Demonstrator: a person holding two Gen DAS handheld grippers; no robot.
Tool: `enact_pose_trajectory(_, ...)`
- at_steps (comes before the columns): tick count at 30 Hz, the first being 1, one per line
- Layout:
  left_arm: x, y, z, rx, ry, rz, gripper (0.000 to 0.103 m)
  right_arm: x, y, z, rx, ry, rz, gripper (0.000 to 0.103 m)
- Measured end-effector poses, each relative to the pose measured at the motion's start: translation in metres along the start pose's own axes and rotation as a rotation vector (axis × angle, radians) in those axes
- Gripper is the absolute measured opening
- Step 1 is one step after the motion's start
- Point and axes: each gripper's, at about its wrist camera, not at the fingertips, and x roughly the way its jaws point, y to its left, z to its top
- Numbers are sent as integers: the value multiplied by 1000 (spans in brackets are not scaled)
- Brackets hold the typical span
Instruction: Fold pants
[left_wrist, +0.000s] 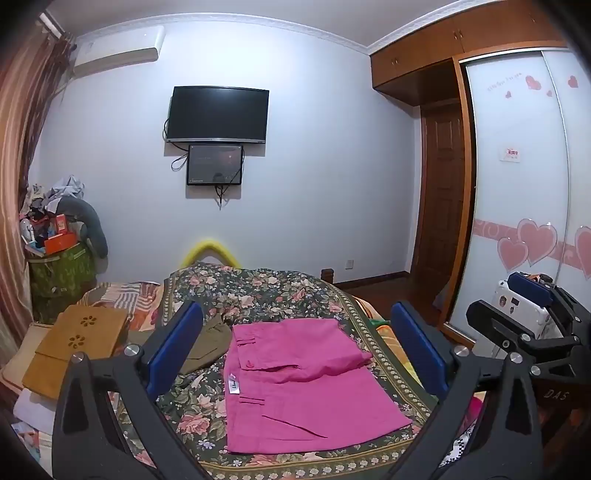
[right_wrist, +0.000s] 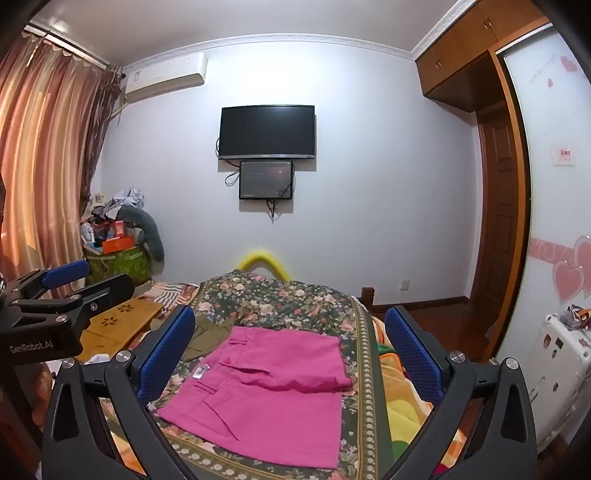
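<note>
Olive garment (left_wrist: 207, 343) clearer leftward.

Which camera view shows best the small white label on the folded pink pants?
The left wrist view shows the small white label best: it is nearer and dark print is visible on it, at the left edge of the folded pink pants. In the right wrist view the label is smaller and its print is unreadable.

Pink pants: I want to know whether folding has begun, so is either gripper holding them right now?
No: the pink pants lie flat on the floral bedspread, with both the left gripper and right gripper open above them.
</note>
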Motion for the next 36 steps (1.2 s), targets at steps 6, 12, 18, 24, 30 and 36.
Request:
enact_pose_trajectory(6, 1, -3, -2, 1, 8, -4, 103, 0, 0, 0, 3, 2, 1, 102)
enact_pose_trajectory(12, 1, -5, -8, 6, -1, 1, 103, -3, 4, -1, 4, 5, 2, 102)
enact_pose_trajectory(18, 0, -2, -2, 1, -1, 6, 103, 1, 0, 0, 8, 10, 3, 102)
enact_pose_trajectory(24, -1, -3, -1, 6, -5, 7, 103, 3, -2, 1, 13, 10, 3, 102)
enact_pose_trajectory(30, 0, -3, -2, 9, -5, 7, 103, 3, -3, 2, 16, 11, 3, 102)
enact_pose_trajectory(36, 0, -4, -2, 12, -6, 10, 103, 4, -3, 2, 16, 9, 5, 102)
